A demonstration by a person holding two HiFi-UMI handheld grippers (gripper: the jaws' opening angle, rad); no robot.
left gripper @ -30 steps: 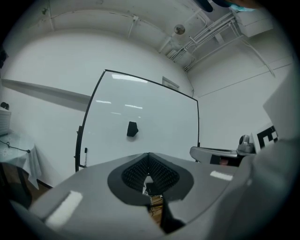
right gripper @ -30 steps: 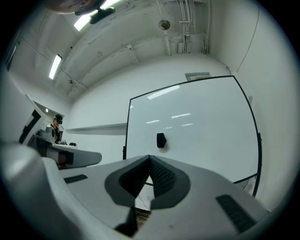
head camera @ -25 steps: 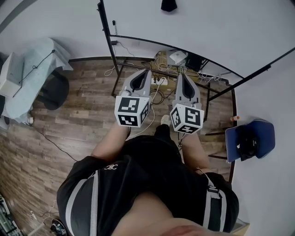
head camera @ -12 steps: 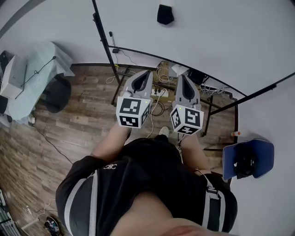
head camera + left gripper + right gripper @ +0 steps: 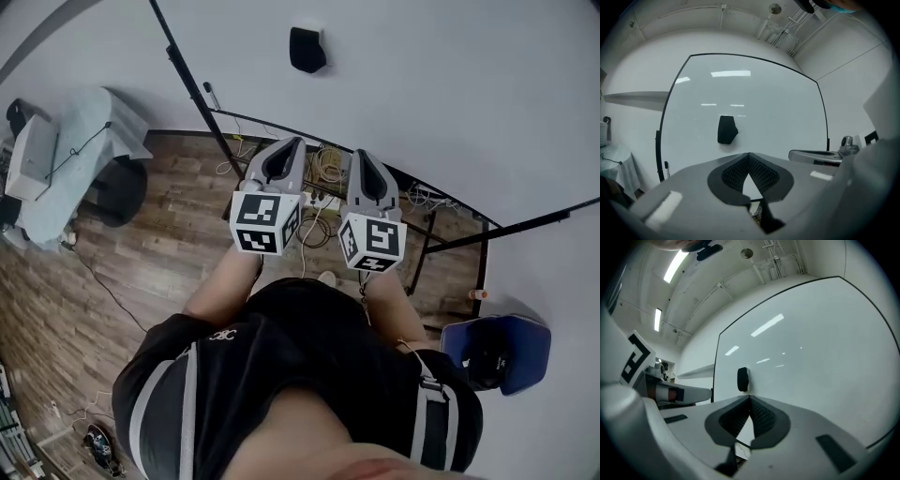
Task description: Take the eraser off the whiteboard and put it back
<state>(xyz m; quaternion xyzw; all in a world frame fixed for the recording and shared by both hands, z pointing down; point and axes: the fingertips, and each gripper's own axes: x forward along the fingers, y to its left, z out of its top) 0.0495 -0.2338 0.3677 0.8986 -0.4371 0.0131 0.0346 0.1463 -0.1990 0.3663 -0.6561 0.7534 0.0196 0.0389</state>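
While the black eraser (image 5: 307,49) clings to the whiteboard (image 5: 422,94), toward its left edge, the left gripper (image 5: 292,142) and right gripper (image 5: 362,153) point at the whiteboard side by side, apart from it, both with jaws closed together on nothing

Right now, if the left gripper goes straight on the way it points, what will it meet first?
Most likely the bare whiteboard, a little right of the eraser as the left gripper view shows it; nothing stands between, but depth is hard to judge.
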